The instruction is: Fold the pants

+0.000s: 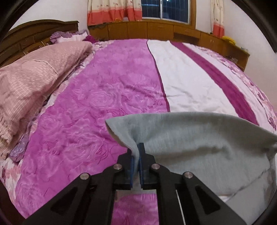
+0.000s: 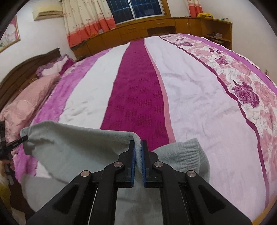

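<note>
At nine o'clock a pink quilt (image 1: 34,83) lies bunched against the dark wooden headboard (image 1: 34,32). The bedspread (image 1: 90,117) runs away toward twelve o'clock in bands — bright magenta, white, deep purple, then a rose print at three o'clock. Behind it stand low wooden cabinets (image 2: 138,31), a dark window (image 1: 164,10) and cream curtains (image 1: 112,12) with coral hems.

The grey pants (image 1: 199,142) hang lifted off the bed at the near edge, around six o'clock, stretched between the two tools. The left gripper (image 1: 136,152) has its blue pads pressed together on one gathered corner of the cloth. The right gripper (image 2: 138,150) is pinched the same way on the other part of that upper edge — a ribbed band (image 2: 190,155) droops just to its right. From the right wrist view, the left tool's black tip shows at nine o'clock, biting the far corner.
</note>
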Available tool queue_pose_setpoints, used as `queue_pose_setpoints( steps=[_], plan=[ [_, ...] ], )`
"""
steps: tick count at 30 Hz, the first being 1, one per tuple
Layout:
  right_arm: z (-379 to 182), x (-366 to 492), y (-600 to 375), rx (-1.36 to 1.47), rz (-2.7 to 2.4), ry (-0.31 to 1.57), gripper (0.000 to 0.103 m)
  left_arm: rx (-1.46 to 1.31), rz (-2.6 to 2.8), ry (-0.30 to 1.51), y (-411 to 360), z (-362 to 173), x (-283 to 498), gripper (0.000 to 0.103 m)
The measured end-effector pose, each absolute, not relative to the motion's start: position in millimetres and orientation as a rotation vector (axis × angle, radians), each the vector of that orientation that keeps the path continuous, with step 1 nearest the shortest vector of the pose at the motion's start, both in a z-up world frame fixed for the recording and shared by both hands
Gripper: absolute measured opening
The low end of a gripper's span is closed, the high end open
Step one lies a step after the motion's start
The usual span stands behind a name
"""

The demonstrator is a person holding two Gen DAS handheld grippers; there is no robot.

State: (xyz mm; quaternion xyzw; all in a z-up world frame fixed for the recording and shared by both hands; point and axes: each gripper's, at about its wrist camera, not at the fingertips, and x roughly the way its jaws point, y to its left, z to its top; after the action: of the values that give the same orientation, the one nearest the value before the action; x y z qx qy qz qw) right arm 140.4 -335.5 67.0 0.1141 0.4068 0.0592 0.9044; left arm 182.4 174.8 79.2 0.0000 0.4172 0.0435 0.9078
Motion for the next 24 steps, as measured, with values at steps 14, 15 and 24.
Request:
queue_pose_setpoints(
  steps=[14,15,24],
  plan=[
    [72.2,44.2,-338.4,0.227,0.154,0.861,0.000,0.020,0.092,0.846,177.3,75.5,92.5,0.005],
    [68.3,39.8,-337.4,0.215,0.149,0.871,0.000,0.013,0.090,0.861,178.9,71.5,87.1,0.005],
    [26.7,28.9,-336.5,0.238,0.102,0.985,0.001,-0.056,0.097,0.975,185.6,34.3,55.3,0.016]
  ],
)
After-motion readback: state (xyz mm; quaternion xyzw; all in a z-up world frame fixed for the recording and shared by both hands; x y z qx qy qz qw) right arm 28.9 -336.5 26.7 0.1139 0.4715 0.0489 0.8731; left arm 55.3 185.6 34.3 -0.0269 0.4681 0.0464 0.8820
